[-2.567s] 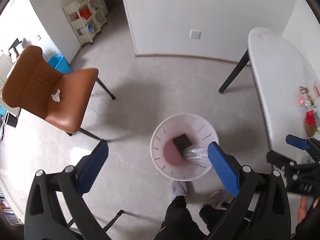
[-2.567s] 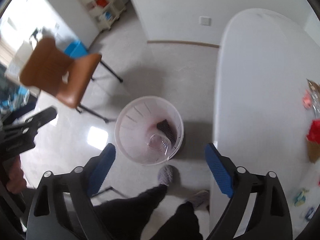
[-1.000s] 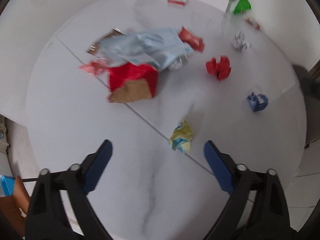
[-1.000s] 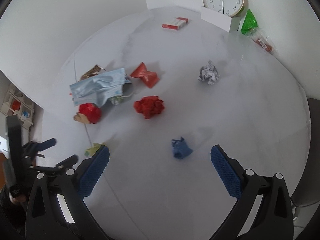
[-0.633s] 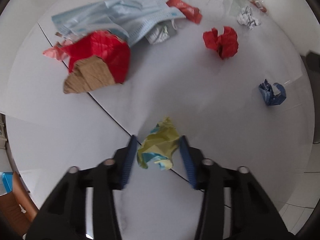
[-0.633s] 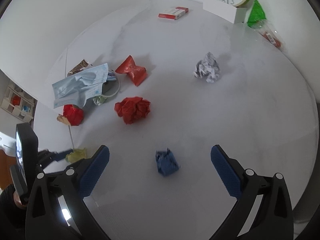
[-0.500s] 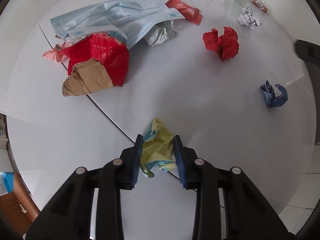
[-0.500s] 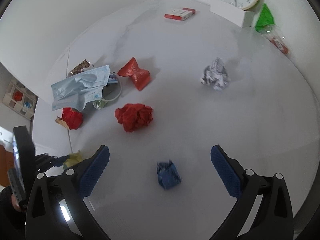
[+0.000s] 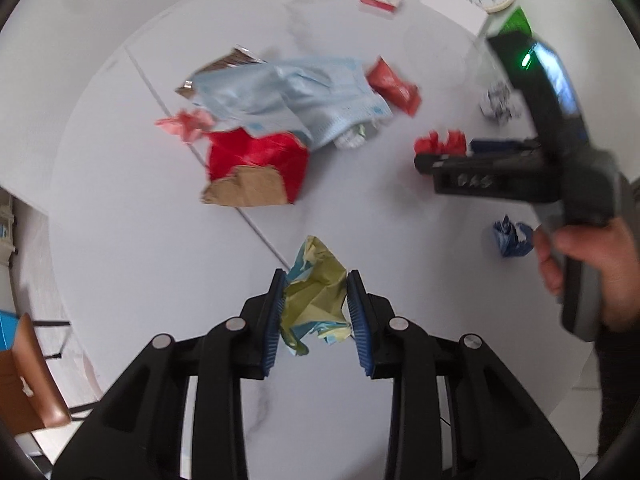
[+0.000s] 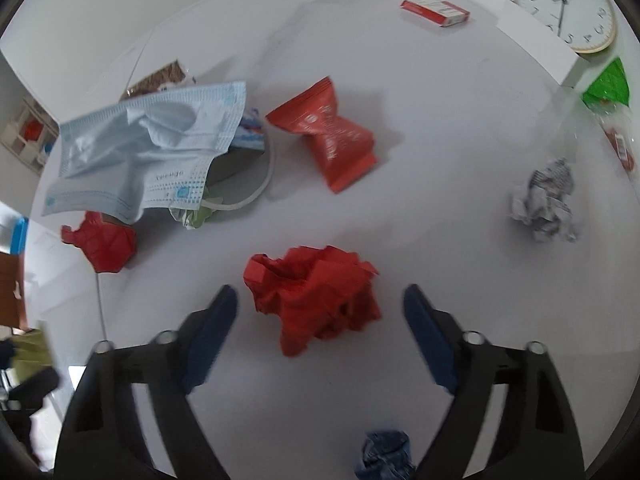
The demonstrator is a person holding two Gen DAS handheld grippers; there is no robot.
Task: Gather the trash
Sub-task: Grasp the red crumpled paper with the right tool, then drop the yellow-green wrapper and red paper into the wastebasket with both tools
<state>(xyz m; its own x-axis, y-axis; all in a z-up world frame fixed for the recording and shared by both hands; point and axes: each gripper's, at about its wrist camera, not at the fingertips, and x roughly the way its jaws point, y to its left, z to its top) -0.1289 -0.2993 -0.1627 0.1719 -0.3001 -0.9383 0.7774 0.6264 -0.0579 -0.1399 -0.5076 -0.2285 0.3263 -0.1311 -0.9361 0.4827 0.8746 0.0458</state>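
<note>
**Two grippers work a table strewn with litter**

At the left edge of the white round table (image 9: 120, 240), the left gripper (image 9: 316, 308) pinches a yellow-green paper wad (image 9: 316, 300) between its blue pads, squeezing it on both sides. Beyond it lie a red and brown carton (image 9: 256, 172) and a pale blue face mask (image 10: 144, 152), with a red snack packet (image 10: 328, 136) just beside the mask. Further right, the right gripper (image 10: 320, 320) straddles a crumpled red paper ball (image 10: 316, 300) resting on the tabletop; its jaws are closing, with gaps still visible on both sides. A blue paper wad (image 10: 384, 456) sits near that gripper's base, a grey-white paper ball (image 10: 544, 204) well apart at right, below a wall clock (image 10: 564, 4).
</note>
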